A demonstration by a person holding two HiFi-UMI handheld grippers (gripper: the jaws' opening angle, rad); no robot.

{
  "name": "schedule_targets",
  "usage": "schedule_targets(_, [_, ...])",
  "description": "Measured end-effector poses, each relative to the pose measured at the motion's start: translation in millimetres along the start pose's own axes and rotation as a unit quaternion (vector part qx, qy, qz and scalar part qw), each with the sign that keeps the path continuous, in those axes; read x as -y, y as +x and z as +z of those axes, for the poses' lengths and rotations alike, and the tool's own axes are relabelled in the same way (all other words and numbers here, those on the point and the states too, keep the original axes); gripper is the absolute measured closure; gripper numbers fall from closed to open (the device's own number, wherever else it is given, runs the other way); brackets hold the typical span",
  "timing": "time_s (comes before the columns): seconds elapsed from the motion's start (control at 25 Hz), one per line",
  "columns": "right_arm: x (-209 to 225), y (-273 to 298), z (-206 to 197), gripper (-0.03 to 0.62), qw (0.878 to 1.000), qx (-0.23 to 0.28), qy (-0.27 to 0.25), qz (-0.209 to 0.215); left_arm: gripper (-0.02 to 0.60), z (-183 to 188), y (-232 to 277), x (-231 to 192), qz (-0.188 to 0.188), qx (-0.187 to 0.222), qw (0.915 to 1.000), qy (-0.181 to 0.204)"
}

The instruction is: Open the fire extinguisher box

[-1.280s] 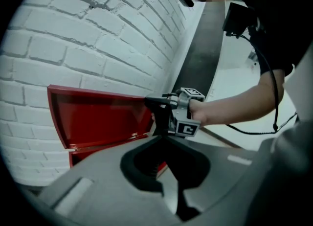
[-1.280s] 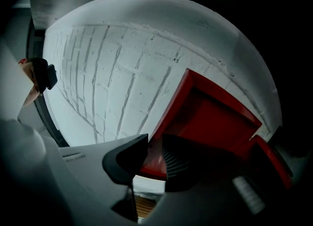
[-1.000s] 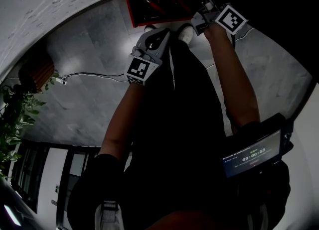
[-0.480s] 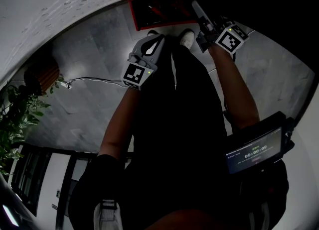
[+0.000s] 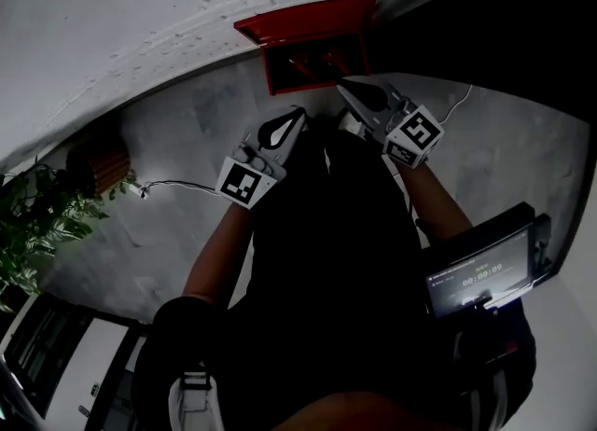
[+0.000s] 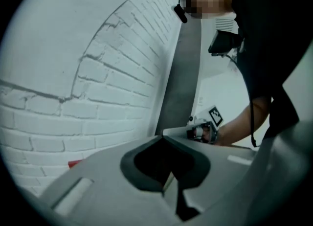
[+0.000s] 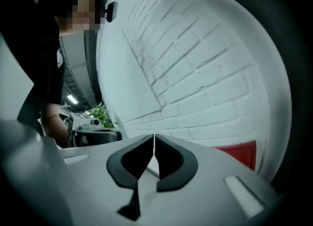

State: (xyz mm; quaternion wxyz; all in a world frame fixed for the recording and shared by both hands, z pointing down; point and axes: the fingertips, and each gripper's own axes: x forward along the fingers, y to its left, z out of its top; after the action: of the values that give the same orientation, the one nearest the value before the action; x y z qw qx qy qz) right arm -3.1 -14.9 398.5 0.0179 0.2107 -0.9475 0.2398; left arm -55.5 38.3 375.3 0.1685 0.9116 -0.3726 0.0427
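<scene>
Contents of the fire extinguisher box (image 5: 303, 26) — too dark, indistinct

We count one fire extinguisher box (image 5: 308, 42), red. We count one potted plant (image 5: 28, 233), one cable (image 5: 182, 184), one lit screen (image 5: 480, 275), one brown round object (image 5: 91, 163) we cannot identify. One white brick wall (image 5: 140, 19).

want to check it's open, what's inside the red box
The red box stands open; its inside is dark, with a few red shapes that may be extinguisher parts. The rest lies in shadow and cannot be made out.
</scene>
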Motion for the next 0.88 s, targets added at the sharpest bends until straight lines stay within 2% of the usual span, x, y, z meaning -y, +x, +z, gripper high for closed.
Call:
schedule_targets(0.12, [-42.9,-0.7,32.1,0.579,0.998,-0.008,-0.051,0.039,0.580,31.0,-13.9,12.0,0.001,0.020,0.9998,0.007])
schedule_targets(0.32, [-86.7,-5.4,68.2,0.579,0.992,-0.010,-0.108,0.071,0.580,62.7,-32.8,25.5,0.005,0.038,0.9991,0.016])
schedule_targets(0.56, [-100.1,0.5,88.0,0.579,0.986,-0.016,-0.144,0.082,0.580,86.3,-37.1,14.1,0.018,0.058,0.9978,0.026])
schedule_targets(0.88, [-112.3,2.0,104.4,0.583,0.979,-0.001,-0.184,0.086,0.580,108.5,-32.6,12.7,0.005,0.078,0.9958,0.047])
